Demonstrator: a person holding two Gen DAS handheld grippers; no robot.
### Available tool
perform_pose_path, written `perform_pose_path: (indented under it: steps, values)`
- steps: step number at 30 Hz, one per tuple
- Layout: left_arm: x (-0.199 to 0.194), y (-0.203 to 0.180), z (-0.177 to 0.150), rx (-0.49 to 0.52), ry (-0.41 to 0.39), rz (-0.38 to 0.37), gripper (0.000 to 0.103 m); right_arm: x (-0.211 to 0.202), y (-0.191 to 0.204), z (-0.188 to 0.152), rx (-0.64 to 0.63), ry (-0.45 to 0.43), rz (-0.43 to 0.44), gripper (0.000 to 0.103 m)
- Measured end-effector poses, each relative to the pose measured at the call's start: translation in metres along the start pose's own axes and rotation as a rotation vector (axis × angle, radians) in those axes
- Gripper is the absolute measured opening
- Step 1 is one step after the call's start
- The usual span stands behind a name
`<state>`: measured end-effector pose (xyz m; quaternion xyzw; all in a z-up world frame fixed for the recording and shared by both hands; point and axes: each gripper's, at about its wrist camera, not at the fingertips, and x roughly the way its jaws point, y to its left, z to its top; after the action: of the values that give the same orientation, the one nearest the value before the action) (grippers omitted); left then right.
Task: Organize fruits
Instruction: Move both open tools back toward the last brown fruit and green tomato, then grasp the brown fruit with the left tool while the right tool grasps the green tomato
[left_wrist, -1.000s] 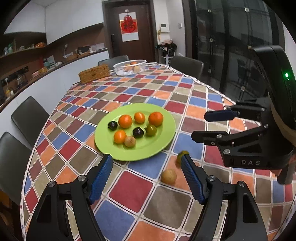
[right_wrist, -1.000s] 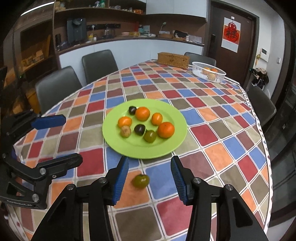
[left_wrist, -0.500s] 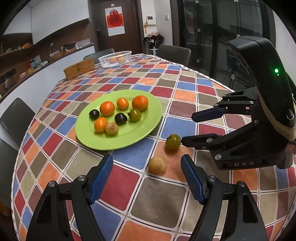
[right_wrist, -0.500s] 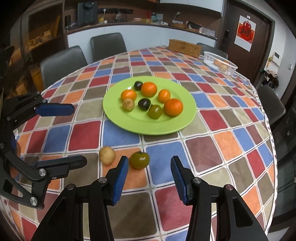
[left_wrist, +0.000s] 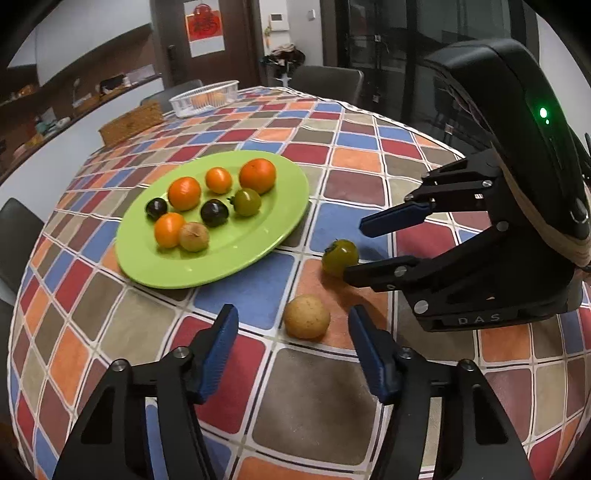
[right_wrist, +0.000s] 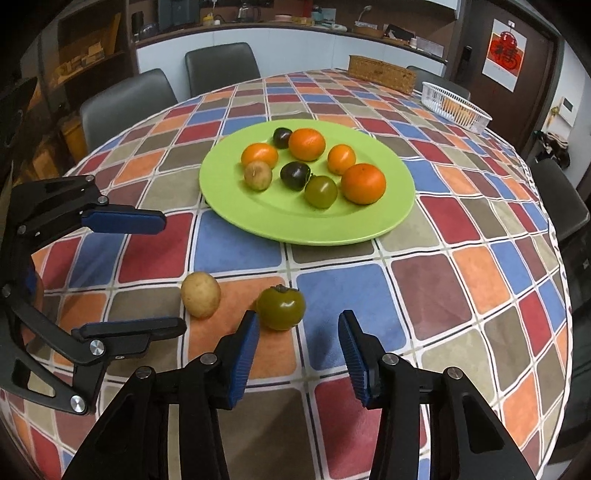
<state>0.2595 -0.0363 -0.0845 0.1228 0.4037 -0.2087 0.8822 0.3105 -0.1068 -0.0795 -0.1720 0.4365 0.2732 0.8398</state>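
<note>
Both claws gaped wide, holding nothing. The left claw faced the round tan fruit on the checkered counter; the right claw neared the green persimmon-like fruit, whose leafy cap showed only from the right wrist, short of the lime-green plate

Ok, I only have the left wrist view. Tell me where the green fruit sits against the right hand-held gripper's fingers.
Observer: In the right wrist view, the green fruit lies just ahead of the right hand-held gripper, off-centre, by its left finger.
Operator: Report whether it's gripped.
Observer: It isn't. The jaws are open, and the right finger stands well clear of it, with a blue square of tablecloth showing between them.
</note>
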Motion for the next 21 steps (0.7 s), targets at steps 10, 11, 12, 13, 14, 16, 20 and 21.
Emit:
perform_pose_path:
  steps: [10,11,12,13,14,16,20,21]
  values:
    - [0.016,0.001,0.001,-0.011,0.035,-0.044,0.037,0.006,-0.001,0.002,0.016,0.007,0.023,0.037]
    - [0.017,0.001,0.001,-0.015,0.036,-0.046,0.036,0.006,-0.002,0.002,0.019,0.007,0.025,0.036]
    - [0.018,0.002,0.001,-0.020,0.038,-0.050,0.033,0.007,-0.002,0.003,0.020,0.007,0.026,0.036]
    - [0.019,0.002,0.001,-0.027,0.039,-0.060,0.031,0.007,-0.001,0.003,0.022,0.007,0.028,0.036]
    - [0.019,0.003,0.001,-0.035,0.039,-0.068,0.030,0.008,-0.001,0.004,0.024,0.006,0.030,0.036]
    - [0.019,0.004,0.001,-0.042,0.038,-0.068,0.030,0.009,-0.002,0.004,0.031,0.006,0.036,0.033]
    - [0.015,0.006,0.000,-0.061,0.028,-0.064,0.030,0.011,-0.002,0.005,0.038,0.006,0.040,0.031]
    - [0.013,0.008,0.000,-0.069,0.024,-0.062,0.030,0.011,-0.001,0.005,0.039,0.006,0.041,0.030]
